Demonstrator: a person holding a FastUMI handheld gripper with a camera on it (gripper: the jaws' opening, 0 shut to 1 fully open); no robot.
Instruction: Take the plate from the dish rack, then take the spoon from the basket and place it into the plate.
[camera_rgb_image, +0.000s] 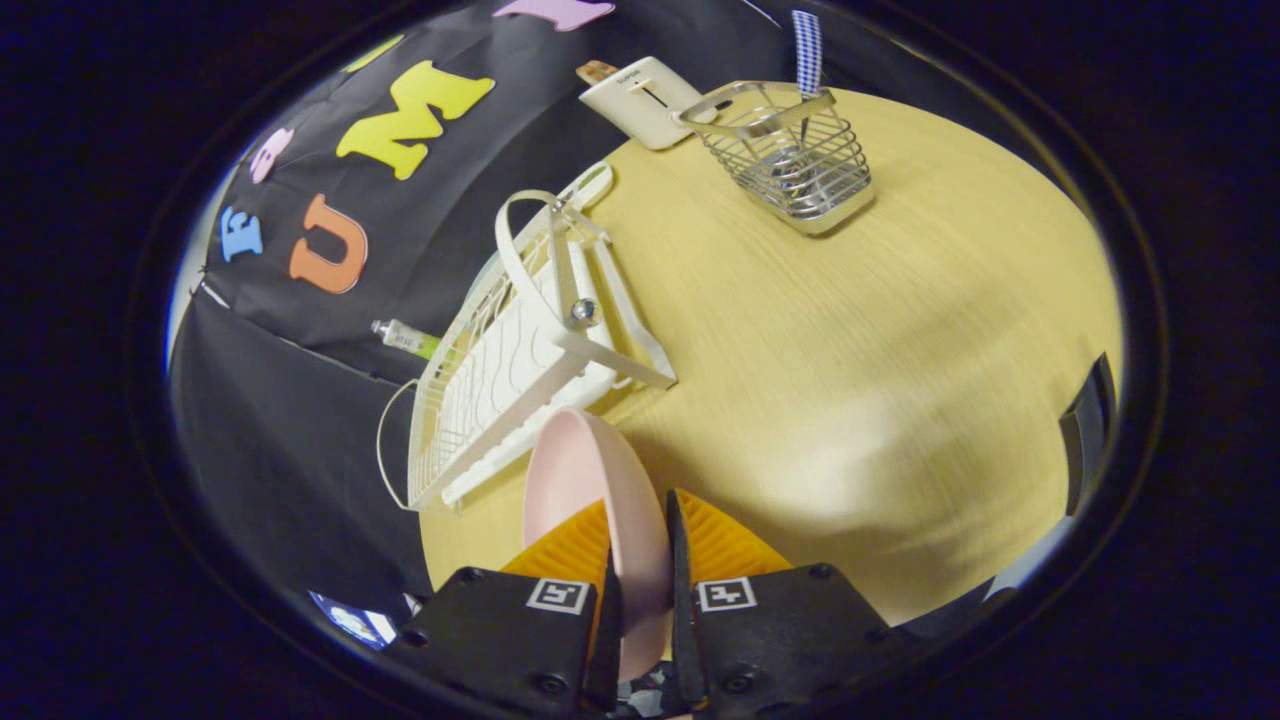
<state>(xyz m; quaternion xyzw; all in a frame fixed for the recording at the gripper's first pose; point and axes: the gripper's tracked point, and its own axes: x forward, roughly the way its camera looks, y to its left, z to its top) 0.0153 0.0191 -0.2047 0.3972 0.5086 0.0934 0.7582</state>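
Note:
My gripper is shut on the rim of a pale pink plate, which stands on edge between the orange fingers and hangs above the table. The white wire dish rack lies just beyond the plate, to the left, with no dish in it. Far beyond the fingers, a wire basket stands on the wooden table. A spoon with a blue-and-white checked handle sticks up out of the basket.
A white toaster sits at the table's far edge, left of the basket. A small tube lies behind the rack near the black cloth wall. A dark object shows at the table's right edge.

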